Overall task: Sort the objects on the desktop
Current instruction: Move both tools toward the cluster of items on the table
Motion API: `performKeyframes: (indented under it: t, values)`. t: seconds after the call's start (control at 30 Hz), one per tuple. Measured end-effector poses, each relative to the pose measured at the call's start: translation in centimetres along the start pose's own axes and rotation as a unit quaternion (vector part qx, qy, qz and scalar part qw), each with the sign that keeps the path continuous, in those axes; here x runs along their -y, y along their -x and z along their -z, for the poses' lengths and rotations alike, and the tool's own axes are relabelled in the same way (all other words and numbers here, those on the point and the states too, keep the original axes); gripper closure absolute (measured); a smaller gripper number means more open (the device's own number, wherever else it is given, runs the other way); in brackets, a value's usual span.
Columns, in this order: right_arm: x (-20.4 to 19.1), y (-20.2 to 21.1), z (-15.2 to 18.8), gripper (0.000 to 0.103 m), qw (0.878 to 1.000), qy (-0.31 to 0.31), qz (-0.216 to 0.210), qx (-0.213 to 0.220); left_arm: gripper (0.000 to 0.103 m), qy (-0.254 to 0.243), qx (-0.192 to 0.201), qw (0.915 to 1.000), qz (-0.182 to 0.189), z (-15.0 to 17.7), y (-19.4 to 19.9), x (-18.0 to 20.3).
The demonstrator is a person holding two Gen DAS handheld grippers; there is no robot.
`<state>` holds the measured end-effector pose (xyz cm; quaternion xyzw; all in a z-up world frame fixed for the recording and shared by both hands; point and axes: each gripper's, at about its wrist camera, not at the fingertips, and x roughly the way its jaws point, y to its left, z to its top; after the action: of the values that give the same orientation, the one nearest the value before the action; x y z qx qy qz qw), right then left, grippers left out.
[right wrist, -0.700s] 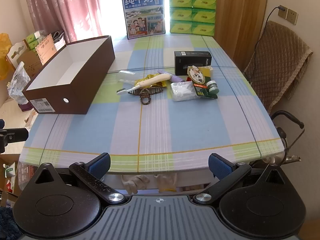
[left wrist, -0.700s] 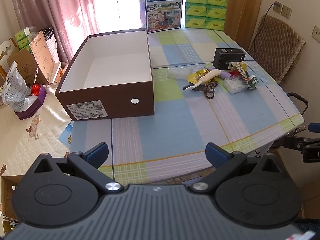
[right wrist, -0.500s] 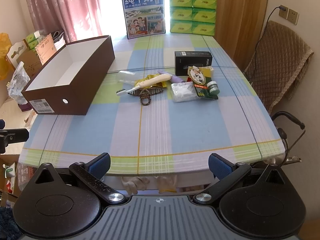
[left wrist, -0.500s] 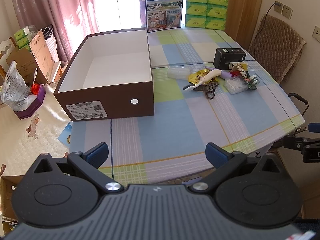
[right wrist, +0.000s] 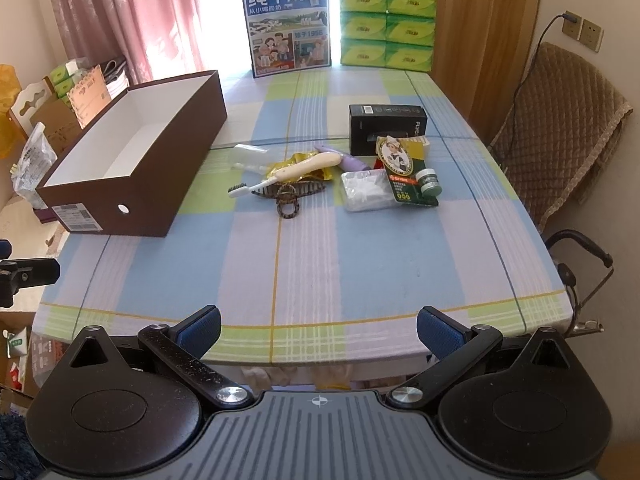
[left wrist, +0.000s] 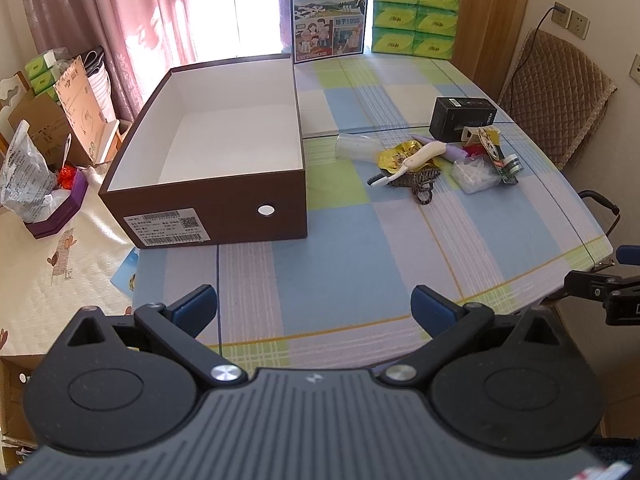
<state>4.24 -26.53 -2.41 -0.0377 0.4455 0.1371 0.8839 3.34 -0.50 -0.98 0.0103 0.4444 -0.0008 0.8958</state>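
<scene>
A brown open box (left wrist: 208, 204) (right wrist: 160, 184) with a white, empty inside stands on the left of the checked table (right wrist: 320, 256). A heap of small things lies mid-table: a cream toothbrush (right wrist: 292, 172) (left wrist: 412, 160), a brown hair clip (right wrist: 287, 200), a gold wrapper (right wrist: 298, 160), a clear plastic bag (right wrist: 366, 192), a green card with a small jar (right wrist: 416, 184), a purple item (right wrist: 352, 162), a clear bottle (right wrist: 250, 154) and a black box (right wrist: 388, 128) (left wrist: 462, 118). My left gripper (left wrist: 314, 306) and right gripper (right wrist: 318, 326) are open, empty, at the table's near edge.
A blue milk carton (right wrist: 290, 26) and stacked green tissue packs (right wrist: 386, 26) stand at the far edge. A padded chair (right wrist: 560, 136) is to the right. Boxes and bags (left wrist: 48, 136) crowd the floor on the left. The other gripper shows at each view's side edge.
Both views have shifted very slightly forward. Nothing on the table has moved and both grippers stay open.
</scene>
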Motion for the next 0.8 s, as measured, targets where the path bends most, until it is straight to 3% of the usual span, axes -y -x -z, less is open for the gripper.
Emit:
performKeyframes:
  t: [0.8]
  values:
    - [2.3, -2.9, -2.6, 0.002, 1.0, 0.018, -0.005, 0.007, 0.001, 0.004, -0.008, 1.0, 0.002, -2.6, -3.1, 1.5]
